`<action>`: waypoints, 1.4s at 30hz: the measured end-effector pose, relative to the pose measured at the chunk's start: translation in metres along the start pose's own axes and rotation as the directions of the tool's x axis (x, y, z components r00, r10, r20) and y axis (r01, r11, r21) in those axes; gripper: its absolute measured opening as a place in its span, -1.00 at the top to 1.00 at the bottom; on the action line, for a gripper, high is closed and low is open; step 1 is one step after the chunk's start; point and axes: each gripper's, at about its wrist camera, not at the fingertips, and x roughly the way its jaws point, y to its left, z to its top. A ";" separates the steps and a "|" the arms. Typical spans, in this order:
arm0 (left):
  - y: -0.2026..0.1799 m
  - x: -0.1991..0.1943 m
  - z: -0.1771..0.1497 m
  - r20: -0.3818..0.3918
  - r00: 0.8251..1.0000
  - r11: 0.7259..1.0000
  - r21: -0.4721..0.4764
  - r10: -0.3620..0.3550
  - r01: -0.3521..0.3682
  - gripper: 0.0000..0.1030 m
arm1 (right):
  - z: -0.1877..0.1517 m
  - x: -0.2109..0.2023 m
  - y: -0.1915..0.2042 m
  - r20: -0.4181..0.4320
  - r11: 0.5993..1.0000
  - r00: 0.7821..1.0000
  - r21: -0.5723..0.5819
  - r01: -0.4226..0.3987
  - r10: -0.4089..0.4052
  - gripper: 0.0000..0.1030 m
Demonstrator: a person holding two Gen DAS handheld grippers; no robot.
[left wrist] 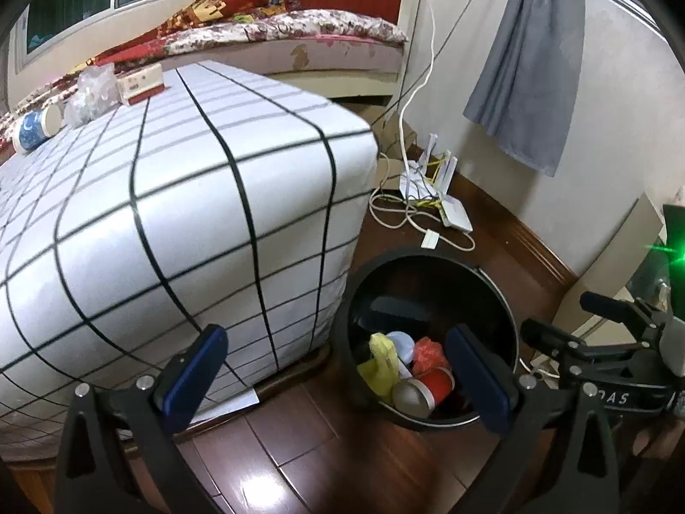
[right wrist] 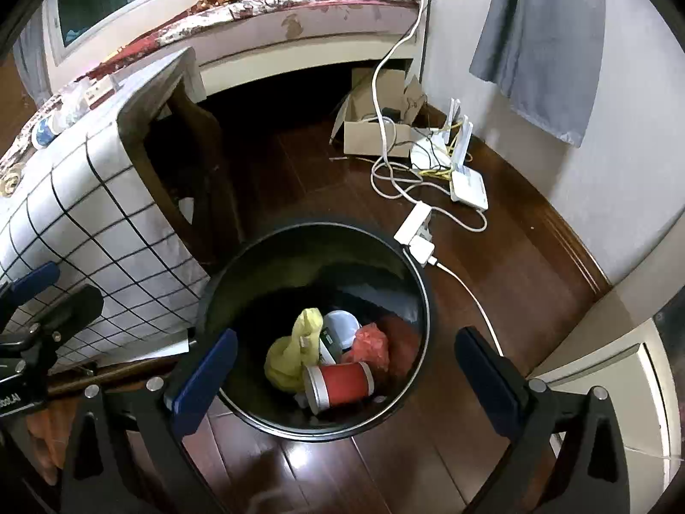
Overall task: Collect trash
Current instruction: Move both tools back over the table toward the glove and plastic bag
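A black round bin [right wrist: 421, 282] stands on the wood floor beside the checked table; it also shows in the left wrist view [left wrist: 509, 300]. Inside lie a red can [right wrist: 342, 385], a yellow bag [right wrist: 291, 355], an orange wrapper [right wrist: 370, 342] and a pale lid [right wrist: 340, 325]. My right gripper [right wrist: 346, 381] is open and empty above the bin. My left gripper [left wrist: 338, 377] is open and empty, above the bin's left rim. On the table top sit a blue-white cup [left wrist: 34, 128], a crumpled clear plastic bag [left wrist: 92, 94] and a red-white box [left wrist: 141, 83].
The table with a checked cloth [left wrist: 192, 214] fills the left. A router [right wrist: 466, 180], white cables and a power strip [right wrist: 413, 222] lie on the floor behind the bin. A cardboard box [right wrist: 372, 128] stands by the bed [right wrist: 299, 8]. A grey cloth [right wrist: 539, 43] hangs on the wall.
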 end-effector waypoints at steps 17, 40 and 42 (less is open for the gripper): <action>0.022 -0.045 0.018 0.095 0.995 0.999 -0.032 0.019 -0.016 -0.98 | 0.028 -0.042 0.030 0.085 0.999 0.996 -0.038 -0.038 0.042 -0.98; 0.206 -0.116 0.037 0.170 0.938 0.931 -0.263 0.303 -0.253 -0.90 | 0.123 -0.062 0.210 0.173 0.931 0.942 -0.281 -0.232 0.287 -0.98; 0.227 -0.117 0.038 0.159 0.930 0.917 -0.287 0.330 -0.277 -0.88 | 0.132 -0.058 0.226 0.163 0.925 0.937 -0.281 -0.257 0.310 -0.98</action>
